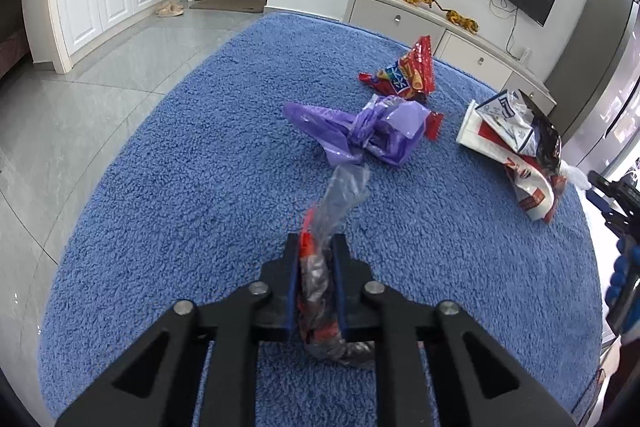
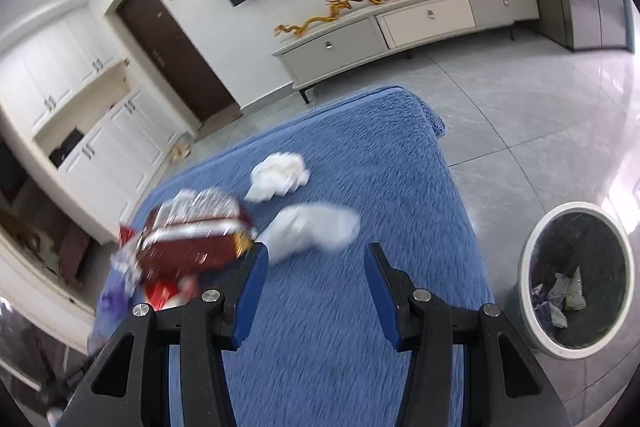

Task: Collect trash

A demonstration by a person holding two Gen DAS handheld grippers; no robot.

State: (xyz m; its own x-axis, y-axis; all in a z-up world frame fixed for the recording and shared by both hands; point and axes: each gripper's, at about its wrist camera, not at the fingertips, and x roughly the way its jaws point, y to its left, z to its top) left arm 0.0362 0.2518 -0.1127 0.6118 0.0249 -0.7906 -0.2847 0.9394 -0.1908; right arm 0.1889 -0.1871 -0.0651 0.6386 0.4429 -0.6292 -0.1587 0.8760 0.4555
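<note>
The left gripper point(image 1: 316, 255) is pinching a crumpled wrapper point(image 1: 320, 291) of clear film with red and dark parts; its blue pads press on the wad from both sides, and a twisted clear tail of the film sticks out ahead of the fingertips. The gripper hangs over a desk covered with a shaggy blue cloth point(image 1: 200, 187).

Just ahead of the left gripper, beyond the tip of the clear tail, lies a knotted purple plastic bag point(image 1: 360, 135). Farther ahead and slightly to the right of it stands a red snack packet point(image 1: 408, 75), its peak pointing up. Well off to the right of the gripper lies a heap of white, red and black packaging point(image 1: 516, 155).

The right gripper point(image 2: 316, 255) stands spread, with nothing between its blue pads; only the blue cloth shows in the gap. This view is blurred. Touching or just beside the tip of its left finger lies a dark red foil packet point(image 2: 192, 243) with a shiny crumpled top. Just ahead, between the fingertips and a little left of centre, lies a white crumpled tissue point(image 2: 312, 231); a second white tissue wad point(image 2: 280, 175) lies farther ahead. To the right of the right gripper, down on the tiled floor beside the desk, stands a white trash bin point(image 2: 532, 267) with a dark liner and a few scraps inside.
</note>
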